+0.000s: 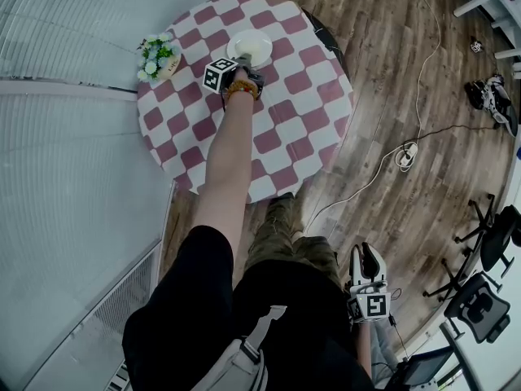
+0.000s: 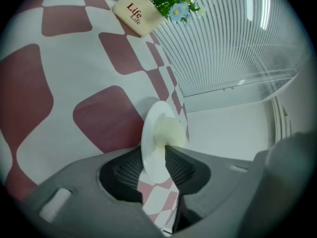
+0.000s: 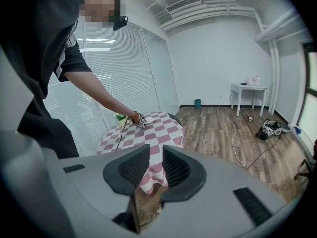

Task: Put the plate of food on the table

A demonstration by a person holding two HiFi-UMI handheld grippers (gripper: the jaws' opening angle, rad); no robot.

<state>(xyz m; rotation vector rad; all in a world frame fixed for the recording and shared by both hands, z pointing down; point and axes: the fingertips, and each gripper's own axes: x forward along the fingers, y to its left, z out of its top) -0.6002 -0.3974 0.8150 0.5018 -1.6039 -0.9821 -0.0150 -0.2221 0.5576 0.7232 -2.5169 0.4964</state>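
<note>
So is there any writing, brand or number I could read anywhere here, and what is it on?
"Life": large dark-red script on the cream flower pot.
"Life": repeated smaller, just beneath it on the same pot.
Left marker cube and right marker cube: black-and-white square patterns only, no letters or numbers.
Nothing else in any view is readable.

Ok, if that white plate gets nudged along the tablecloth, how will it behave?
The plate looks rigid and smooth, so it would probably slide flat rather than tip. The pale food on it might shift. Gripped by its thin rim, it could slip.
</note>
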